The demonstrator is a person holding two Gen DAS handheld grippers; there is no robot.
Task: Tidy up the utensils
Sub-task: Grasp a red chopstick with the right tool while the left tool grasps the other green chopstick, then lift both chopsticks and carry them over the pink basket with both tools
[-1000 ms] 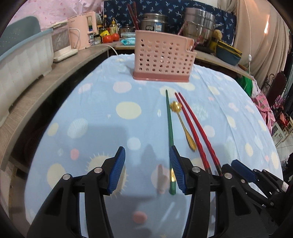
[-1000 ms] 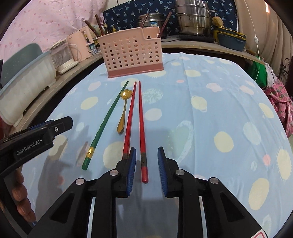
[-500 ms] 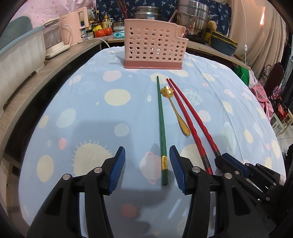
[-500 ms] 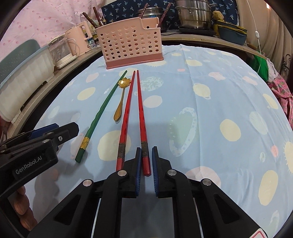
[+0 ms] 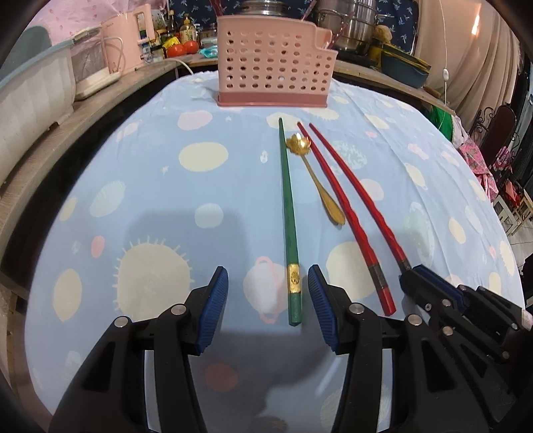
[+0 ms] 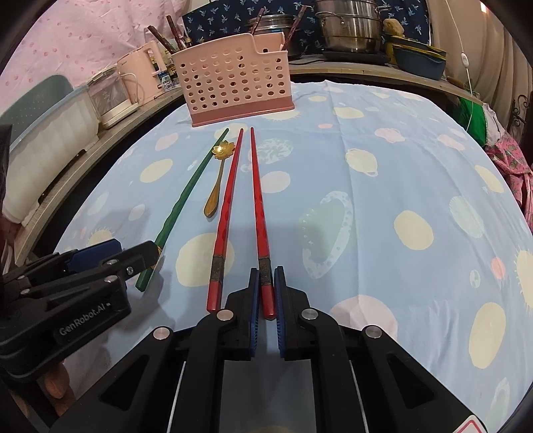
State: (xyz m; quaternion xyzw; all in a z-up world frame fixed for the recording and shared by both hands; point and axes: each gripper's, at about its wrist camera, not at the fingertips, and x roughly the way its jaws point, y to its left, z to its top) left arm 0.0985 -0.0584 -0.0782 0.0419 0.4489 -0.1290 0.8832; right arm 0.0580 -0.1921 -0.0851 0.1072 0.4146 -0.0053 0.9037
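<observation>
Side by side on the blue spotted tablecloth lie a green chopstick [image 5: 288, 213], a gold flower-headed spoon [image 5: 314, 178] and two red chopsticks. My right gripper [image 6: 266, 276] is shut on the near end of the right-hand red chopstick [image 6: 257, 203]; the other red chopstick [image 6: 226, 213] lies free just to its left. My left gripper [image 5: 268, 283] stands open, and the thick near end of the green chopstick sits between its pads without touching them. A pink perforated utensil basket [image 5: 273, 63] stands upright at the far end of the row.
A wooden counter [image 5: 43, 133] runs along the left with a pale tub and a pink kettle [image 5: 121, 43]. Steel pots [image 6: 349, 26] and blue dishes stand behind the basket. The cloth falls away at the right edge, with chairs and fabric beyond.
My right gripper closed onto the right-hand red chopstick. My left gripper came down and shifted right, so the green chopstick's end now sits between its pads instead of beside the right pad.
</observation>
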